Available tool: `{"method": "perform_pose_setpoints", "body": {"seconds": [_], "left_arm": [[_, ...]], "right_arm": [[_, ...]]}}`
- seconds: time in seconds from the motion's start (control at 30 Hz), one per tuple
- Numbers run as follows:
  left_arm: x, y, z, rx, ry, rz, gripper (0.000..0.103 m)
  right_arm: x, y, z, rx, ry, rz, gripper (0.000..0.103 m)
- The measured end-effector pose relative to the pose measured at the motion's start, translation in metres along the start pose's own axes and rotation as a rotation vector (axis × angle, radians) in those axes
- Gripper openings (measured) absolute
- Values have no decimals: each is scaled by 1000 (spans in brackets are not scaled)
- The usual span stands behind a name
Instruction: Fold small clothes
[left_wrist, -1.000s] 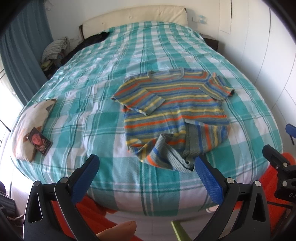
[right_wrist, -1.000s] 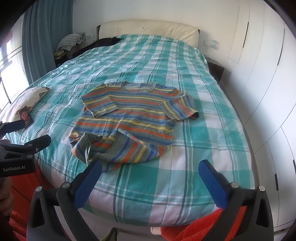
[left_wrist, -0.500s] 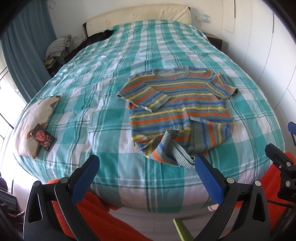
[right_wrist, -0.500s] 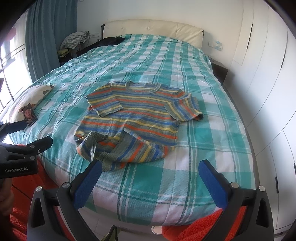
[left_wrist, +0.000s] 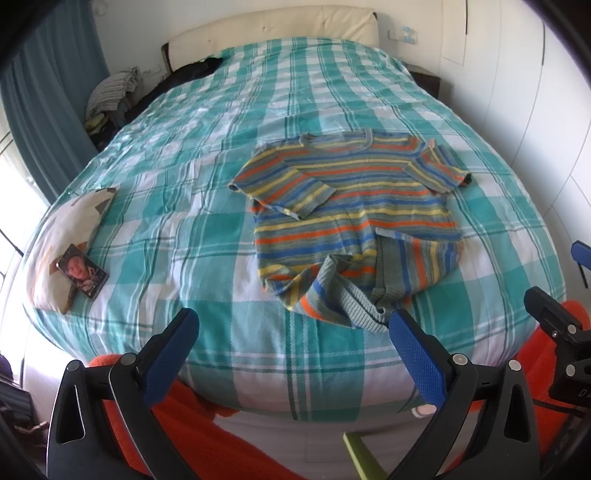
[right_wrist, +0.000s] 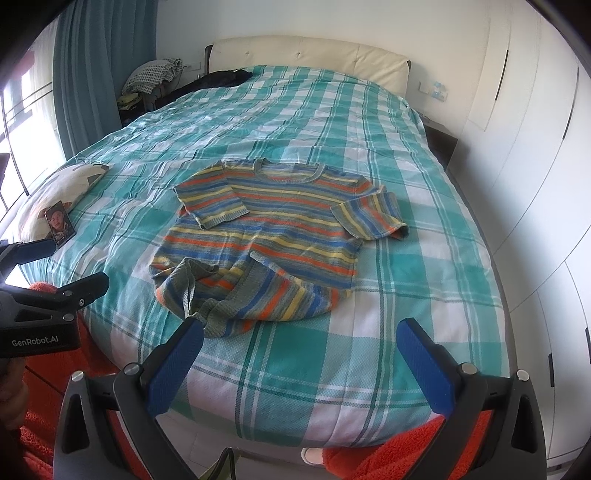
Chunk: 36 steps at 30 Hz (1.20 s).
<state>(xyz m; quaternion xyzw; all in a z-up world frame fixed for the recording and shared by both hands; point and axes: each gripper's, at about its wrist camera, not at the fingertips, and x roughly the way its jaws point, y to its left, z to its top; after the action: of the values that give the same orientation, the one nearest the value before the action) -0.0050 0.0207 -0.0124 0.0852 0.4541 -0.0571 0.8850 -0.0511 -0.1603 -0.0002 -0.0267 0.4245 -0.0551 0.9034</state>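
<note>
A small striped knit sweater (left_wrist: 354, 206) in orange, blue, yellow and grey lies on the bed, collar toward the headboard; it also shows in the right wrist view (right_wrist: 273, 236). Its left sleeve is folded onto the chest and its bottom hem is rumpled and turned up. My left gripper (left_wrist: 291, 336) is open and empty, above the bed's near edge, just short of the hem. My right gripper (right_wrist: 299, 343) is open and empty, also short of the hem. The left gripper's body shows at the left of the right wrist view (right_wrist: 44, 295).
The bed has a teal and white checked cover (left_wrist: 207, 236). A pillow (left_wrist: 62, 236) with a photo card (left_wrist: 83, 271) lies at its left edge. Dark clothes (right_wrist: 218, 79) lie near the headboard. White wardrobes (right_wrist: 535, 166) stand on the right. Orange fabric (left_wrist: 207, 435) lies below the bed's edge.
Both grippers have moved a little forward and up toward the bed, so the sweater sits slightly nearer. The fingertip seen under the left gripper is out of view. Both stay open.
</note>
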Motion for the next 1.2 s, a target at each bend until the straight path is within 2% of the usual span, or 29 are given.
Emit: {"method": "perform_pose_setpoints", "body": {"seconds": [0.77,0.93,1.0,1.07,1.13,1.2], "left_arm": [[4,-1,-1,-8,9,7,103],[4,3,-1,-11,15,22,103],[8,14,-1,-24,16,41,103],[13,28,-2,-45,29,61,103],[18,40,-7,-69,51,79,103],[23,51,-14,-97,78,90,103]], "right_arm": [[3,5,2,-9,21,5,103],[10,4,6,-9,16,48,103],[23,-1,13,-21,-7,76,103],[53,-1,24,-93,-33,89,103],[90,4,33,-183,-5,127,103],[136,16,44,-284,73,203,102]]}}
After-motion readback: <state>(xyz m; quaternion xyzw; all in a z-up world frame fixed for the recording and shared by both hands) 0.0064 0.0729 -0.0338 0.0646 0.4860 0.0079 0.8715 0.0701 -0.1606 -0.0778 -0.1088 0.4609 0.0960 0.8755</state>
